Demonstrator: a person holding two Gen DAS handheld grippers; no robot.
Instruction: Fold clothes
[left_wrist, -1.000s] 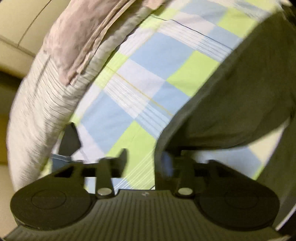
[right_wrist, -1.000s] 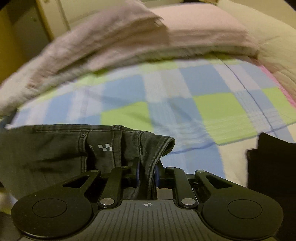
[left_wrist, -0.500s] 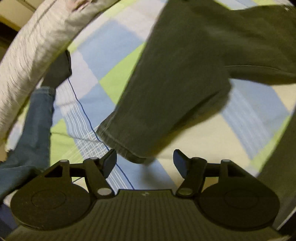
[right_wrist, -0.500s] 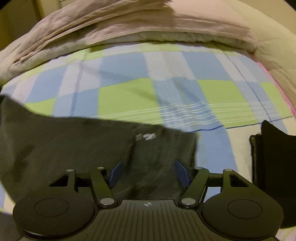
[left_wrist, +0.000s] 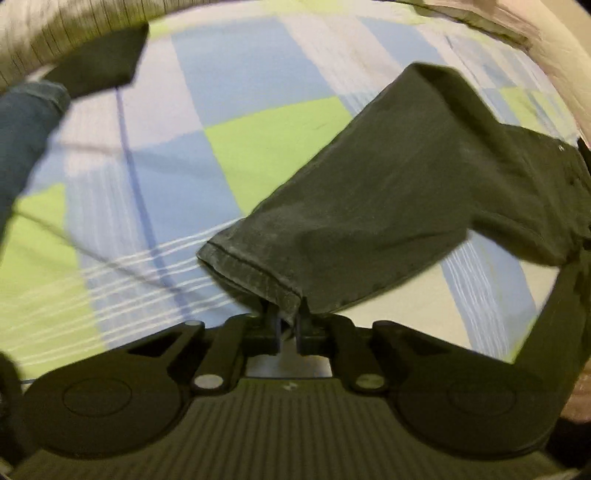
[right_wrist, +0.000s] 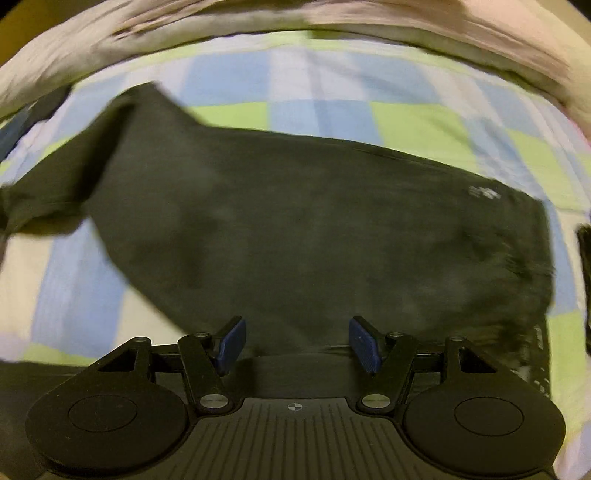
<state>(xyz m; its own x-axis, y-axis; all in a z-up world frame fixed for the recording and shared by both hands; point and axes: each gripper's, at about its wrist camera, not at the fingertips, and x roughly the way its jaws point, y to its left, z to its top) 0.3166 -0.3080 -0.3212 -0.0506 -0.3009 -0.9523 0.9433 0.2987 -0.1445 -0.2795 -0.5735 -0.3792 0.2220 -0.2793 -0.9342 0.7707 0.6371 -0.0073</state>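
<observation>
The dark trousers (left_wrist: 388, 206) lie across the middle of the checked bedsheet (left_wrist: 229, 88), and my left gripper (left_wrist: 288, 325) pinches their hem corner at lower centre while my right gripper (right_wrist: 295, 345) hovers low over the cloth, fingers spread. Only the left view shows blue jeans (left_wrist: 22, 122) at the left edge and a dark folded garment (left_wrist: 99, 62) at upper left.

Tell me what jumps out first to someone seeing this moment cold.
The dark charcoal denim trousers sprawl across the blue, green and white checked bedsheet, filling the middle of the right wrist view. In the left wrist view, the left gripper is shut on the hem of one trouser leg, while the right gripper stands open over the trousers. A blue denim garment lies at the left edge.
</observation>
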